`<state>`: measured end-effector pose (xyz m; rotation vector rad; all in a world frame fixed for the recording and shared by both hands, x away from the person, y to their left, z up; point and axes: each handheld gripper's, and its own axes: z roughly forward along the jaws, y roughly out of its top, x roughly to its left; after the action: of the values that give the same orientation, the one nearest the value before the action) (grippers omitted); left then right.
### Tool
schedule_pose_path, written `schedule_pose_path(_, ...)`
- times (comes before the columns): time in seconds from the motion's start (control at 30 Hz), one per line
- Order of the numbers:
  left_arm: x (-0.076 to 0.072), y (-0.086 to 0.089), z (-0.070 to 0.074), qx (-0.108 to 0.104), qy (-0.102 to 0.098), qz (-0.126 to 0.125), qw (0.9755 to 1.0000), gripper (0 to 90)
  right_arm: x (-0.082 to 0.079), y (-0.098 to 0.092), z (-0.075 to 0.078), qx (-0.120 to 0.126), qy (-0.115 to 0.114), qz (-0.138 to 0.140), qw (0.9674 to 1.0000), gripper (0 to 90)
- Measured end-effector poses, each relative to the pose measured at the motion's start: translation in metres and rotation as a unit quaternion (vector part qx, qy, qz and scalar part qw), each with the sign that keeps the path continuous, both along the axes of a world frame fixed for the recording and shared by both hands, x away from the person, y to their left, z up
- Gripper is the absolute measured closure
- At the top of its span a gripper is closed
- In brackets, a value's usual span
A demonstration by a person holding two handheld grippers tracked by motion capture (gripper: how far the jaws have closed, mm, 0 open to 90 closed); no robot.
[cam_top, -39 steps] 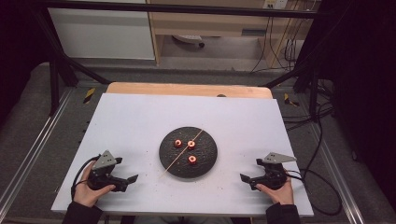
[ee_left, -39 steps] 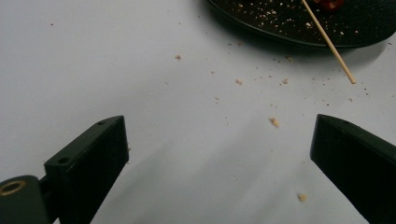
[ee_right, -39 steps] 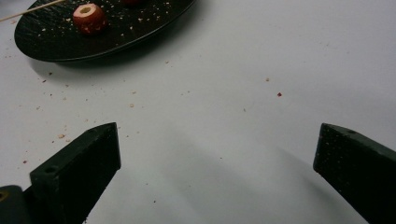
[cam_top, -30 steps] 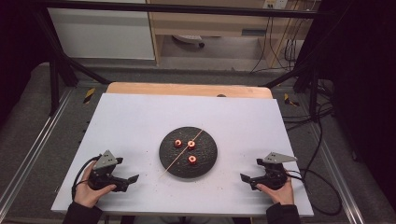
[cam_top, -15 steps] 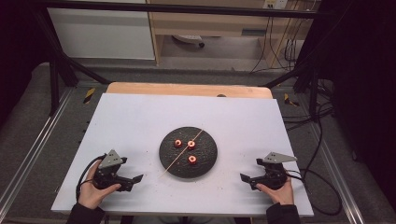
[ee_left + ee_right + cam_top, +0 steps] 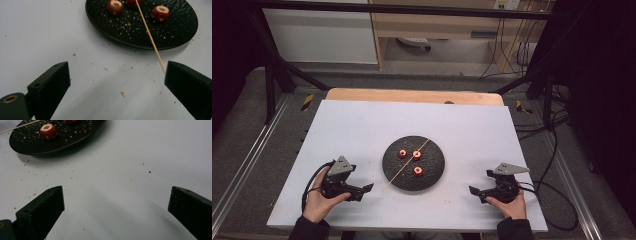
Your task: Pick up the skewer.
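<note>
— Grippers first, from the left?
— My left gripper (image 6: pixel 368 188) sits low on the white worktop (image 6: pixel 362 130), jaws wide apart, empty, just beside the near tip of the wooden skewer (image 6: pixel 408 164).
— And the skewer?
— It lies across the black plate (image 6: pixel 436 170) among three red cored fruits (image 6: pixel 417 170).
— Right side?
— My right gripper (image 6: pixel 472 190) rests well apart from the plate, jaws spread, holding nothing.

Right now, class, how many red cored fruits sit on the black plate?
3, all on the black plate: one left of the skewer, one by the skewer's middle, one to its right, nearer the person. None seems hidden.
</note>
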<state>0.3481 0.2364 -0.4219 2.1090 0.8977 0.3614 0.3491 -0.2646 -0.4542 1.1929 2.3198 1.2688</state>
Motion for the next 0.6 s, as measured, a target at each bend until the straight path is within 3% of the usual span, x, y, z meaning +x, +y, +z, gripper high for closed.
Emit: schedule_pose_path(0.6,0.022,-0.047,0.017,0.026,0.02,-0.01,0.9994,10.0,0.0,0.001,0.0,-0.002,0.002,0.001,1.0,1.3)
